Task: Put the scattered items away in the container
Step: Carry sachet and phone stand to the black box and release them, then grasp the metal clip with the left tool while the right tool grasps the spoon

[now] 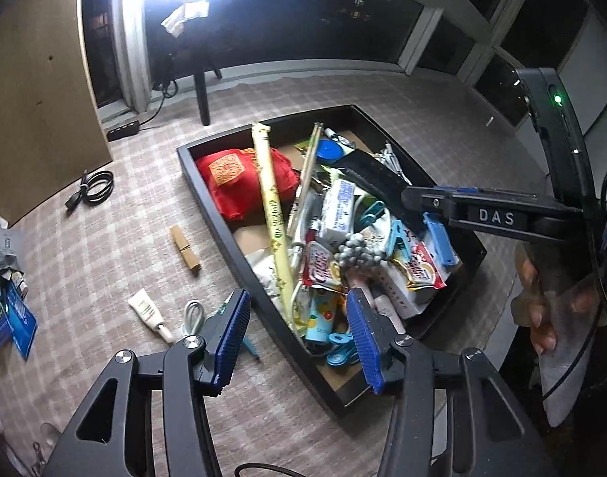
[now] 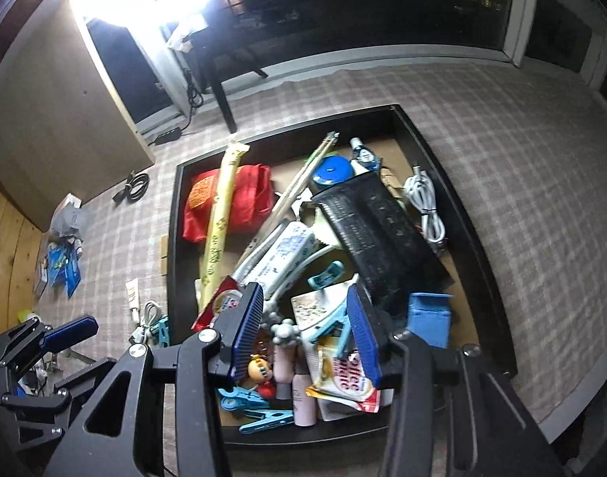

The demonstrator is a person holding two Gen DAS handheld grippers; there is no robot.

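Observation:
A black tray point(image 1: 208, 198) on the checked cloth holds a heap of items: a red pouch point(image 1: 240, 179), a long yellow tube point(image 1: 271, 206), packets and clips. It also shows in the right wrist view point(image 2: 482, 246). My left gripper point(image 1: 299, 338) is open and empty over the tray's near left edge. My right gripper point(image 2: 303, 334) is open and empty above the heap; it shows in the left wrist view point(image 1: 415, 198). Outside the tray lie a tan stick point(image 1: 185, 247), a white tube point(image 1: 148, 312), a white cable point(image 1: 194, 318) and a teal clip point(image 2: 160, 332).
A coiled black cable point(image 1: 92, 189) and blue packets point(image 1: 13, 318) lie at the left on the cloth. A brown board point(image 1: 33, 91) leans at the back left. A black power strip point(image 1: 122, 129) and a table leg point(image 1: 202, 95) stand near the window.

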